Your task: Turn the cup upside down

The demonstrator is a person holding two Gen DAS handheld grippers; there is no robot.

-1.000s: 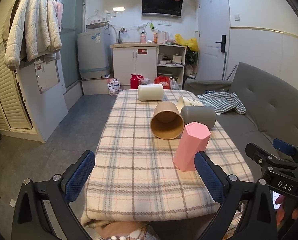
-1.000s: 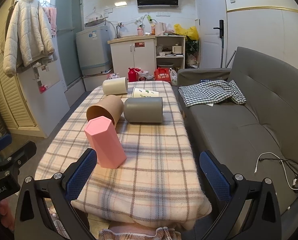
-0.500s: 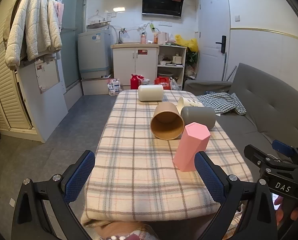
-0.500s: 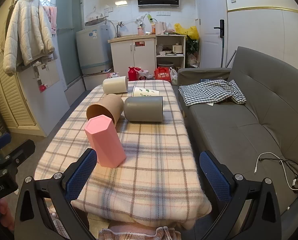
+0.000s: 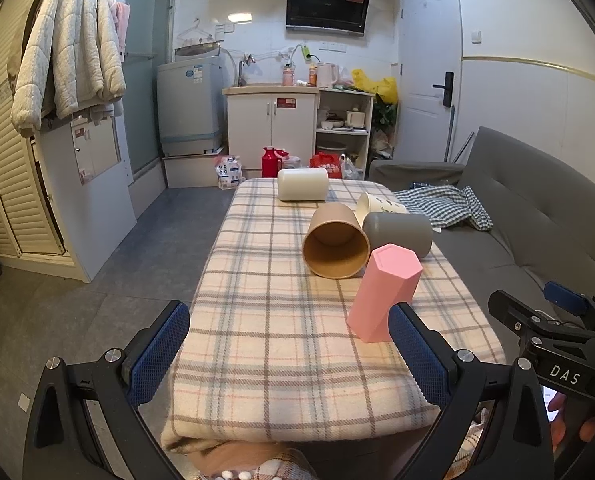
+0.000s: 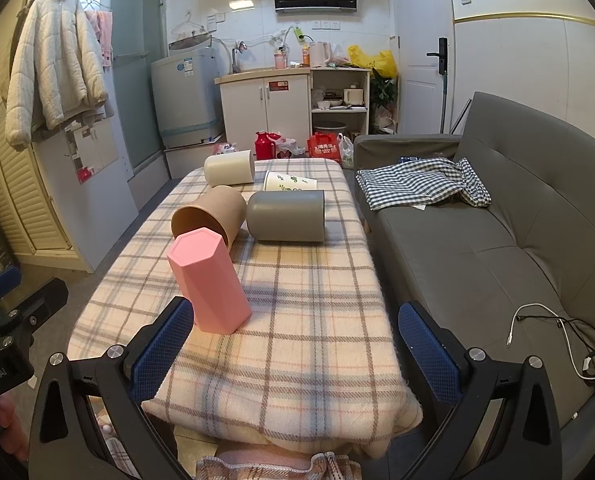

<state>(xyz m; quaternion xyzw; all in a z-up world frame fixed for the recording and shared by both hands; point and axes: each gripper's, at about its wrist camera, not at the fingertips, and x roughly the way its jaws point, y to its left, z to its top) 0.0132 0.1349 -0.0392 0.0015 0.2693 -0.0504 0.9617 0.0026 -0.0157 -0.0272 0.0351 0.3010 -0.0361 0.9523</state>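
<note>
A pink hexagonal cup (image 5: 383, 292) (image 6: 209, 282) stands upside down on the plaid-covered table (image 5: 281, 332) (image 6: 309, 320). Behind it a brown paper cup (image 5: 335, 242) (image 6: 211, 216), a grey cup (image 5: 399, 232) (image 6: 285, 216), a cream cup (image 5: 302, 185) (image 6: 229, 168) and a white leaf-print paper cup (image 5: 377, 204) (image 6: 289, 182) lie on their sides. My left gripper (image 5: 289, 348) is open and empty at the table's near end, with the pink cup just beyond its right finger. My right gripper (image 6: 293, 344) is open and empty, with the pink cup beside its left finger.
A grey sofa (image 6: 497, 240) with a checked cloth (image 6: 421, 182) runs along the table's right side; a cable (image 6: 557, 336) lies on its seat. Cabinets (image 5: 271, 128) and a washing machine (image 5: 189, 108) stand at the far wall. Open floor (image 5: 109, 272) lies left of the table.
</note>
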